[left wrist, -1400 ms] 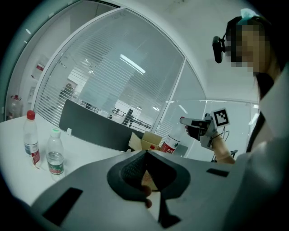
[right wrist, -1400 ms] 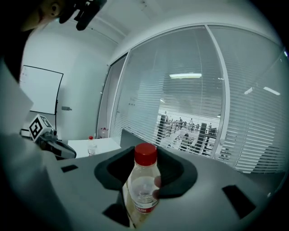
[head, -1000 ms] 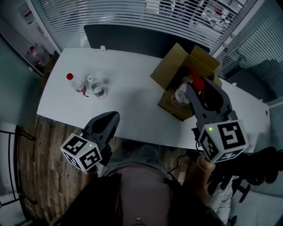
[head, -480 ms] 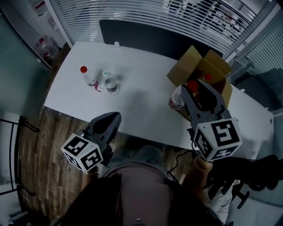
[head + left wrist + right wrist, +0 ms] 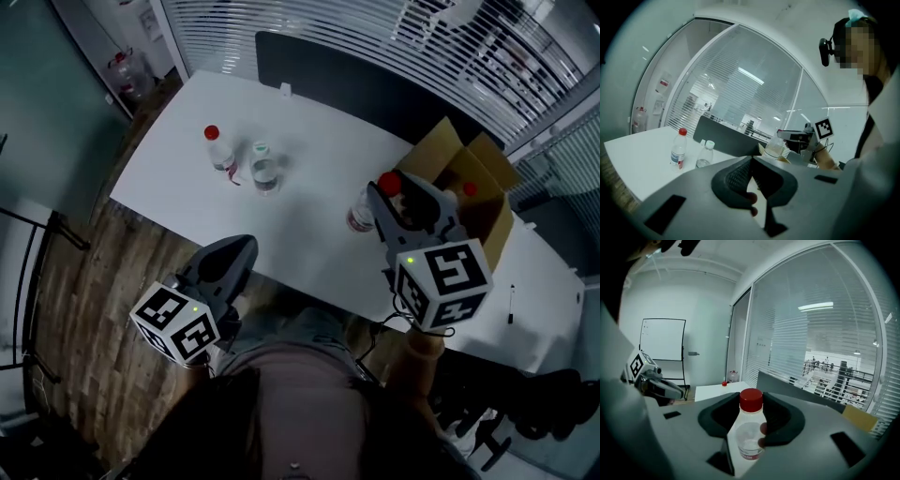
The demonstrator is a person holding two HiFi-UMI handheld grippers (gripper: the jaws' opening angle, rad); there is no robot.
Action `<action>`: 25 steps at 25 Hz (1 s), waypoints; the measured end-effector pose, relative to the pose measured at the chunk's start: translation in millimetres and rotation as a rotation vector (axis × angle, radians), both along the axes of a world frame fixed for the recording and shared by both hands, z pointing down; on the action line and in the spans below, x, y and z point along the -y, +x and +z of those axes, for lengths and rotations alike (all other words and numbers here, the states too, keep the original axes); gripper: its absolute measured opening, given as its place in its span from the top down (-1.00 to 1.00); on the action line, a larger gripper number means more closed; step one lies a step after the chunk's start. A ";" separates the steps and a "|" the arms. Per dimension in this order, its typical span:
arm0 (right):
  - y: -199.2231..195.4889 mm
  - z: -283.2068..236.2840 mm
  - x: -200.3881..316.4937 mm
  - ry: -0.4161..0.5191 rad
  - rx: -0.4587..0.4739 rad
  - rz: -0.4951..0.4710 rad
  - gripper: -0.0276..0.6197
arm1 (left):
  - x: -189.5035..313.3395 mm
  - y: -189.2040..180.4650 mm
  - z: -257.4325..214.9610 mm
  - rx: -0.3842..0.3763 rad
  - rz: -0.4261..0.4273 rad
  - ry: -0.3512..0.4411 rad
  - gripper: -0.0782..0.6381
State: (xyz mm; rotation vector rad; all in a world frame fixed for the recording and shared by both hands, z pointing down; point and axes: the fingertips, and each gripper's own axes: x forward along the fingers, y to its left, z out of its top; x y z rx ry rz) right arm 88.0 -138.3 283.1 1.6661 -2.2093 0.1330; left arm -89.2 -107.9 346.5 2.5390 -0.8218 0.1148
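Right gripper (image 5: 751, 416) is clamped on a clear plastic bottle with a red cap (image 5: 750, 430), held over the white table (image 5: 309, 220) beside the open cardboard box (image 5: 483, 202), while a second red-capped bottle (image 5: 218, 150) and a pale-capped bottle (image 5: 264, 172) already stand on the table, and the left gripper (image 5: 751, 174) hangs closed and empty.

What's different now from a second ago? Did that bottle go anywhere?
The right gripper carried the red-capped bottle from above the cardboard box leftward, out over the white table; its jaws stay clamped on it. The left gripper stays shut and empty by the person's body, and the two standing bottles have not moved.
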 end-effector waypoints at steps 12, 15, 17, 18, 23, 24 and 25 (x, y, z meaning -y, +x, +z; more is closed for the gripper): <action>-37.7 44.5 45.9 -0.076 0.015 -0.132 0.39 | 11.1 -30.0 8.7 0.016 -0.142 -0.009 0.76; -47.7 56.9 54.7 -0.100 0.011 -0.154 0.39 | 14.4 -38.2 10.3 0.022 -0.168 -0.009 0.76; -54.6 62.0 59.6 -0.108 0.014 -0.167 0.39 | 16.7 -43.7 10.6 0.028 -0.180 -0.008 0.76; -57.7 64.3 62.0 -0.111 0.018 -0.172 0.39 | 17.8 -46.4 11.1 0.031 -0.186 -0.007 0.76; -69.5 81.5 74.7 -0.130 0.025 -0.182 0.39 | 23.1 -58.9 13.0 0.046 -0.206 -0.003 0.76; -71.8 86.0 77.2 -0.136 0.026 -0.183 0.39 | 24.2 -61.7 13.2 0.049 -0.211 -0.002 0.76; -74.1 90.8 79.6 -0.143 0.026 -0.184 0.39 | 25.2 -64.5 13.8 0.051 -0.215 0.000 0.76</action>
